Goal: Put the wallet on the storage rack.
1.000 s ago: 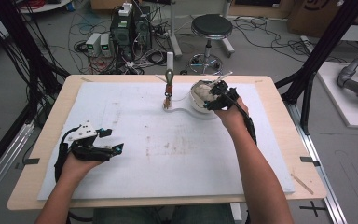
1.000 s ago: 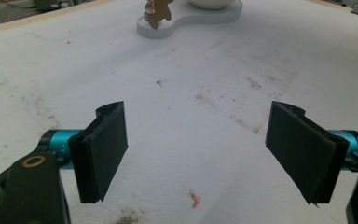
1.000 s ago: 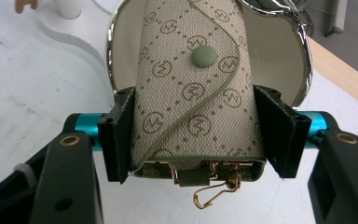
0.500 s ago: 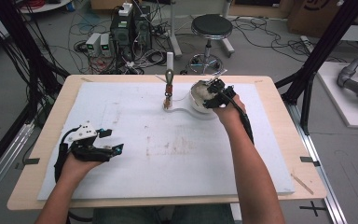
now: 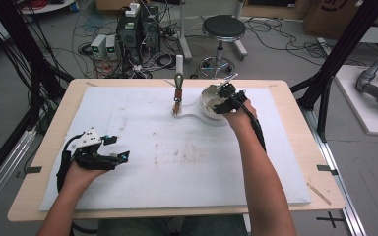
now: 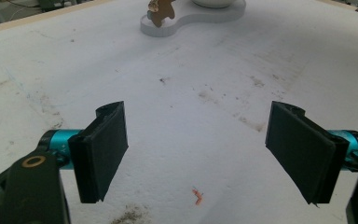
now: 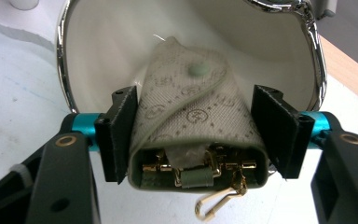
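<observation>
Beige monogram cloth with a pale green edge: a folded key pouch [image 7: 191, 121], lying straight between the pads of the right claw [image 7: 195, 93], snapped flap pointing away into a white bowl [image 7: 102, 37] with a bright chrome rim, open end with its gold hooks [image 7: 214, 163] hanging back toward the claw's body. Jaws slightly apart, having just been opening; left pad apparently brushing the cloth, right pad showing a thin gap, so no real clamp now. Probably a release (pouch tipped nose-first so as to slide down the bowl's wall and settle inside). Nothing else visible in the bowl beyond the pouch. Just outside the bowl, to the left of this claw, a white stand [image 5: 189, 117] with a small brown figure [image 5: 177, 93] on its post. Well back across the table [image 5: 285, 147], the left claw [image 6: 198, 109]: jaws spread wide, nothing between them but bare stained tabletop, resting low and idle, presumably parked out of the way while the other hand does the placing.
</observation>
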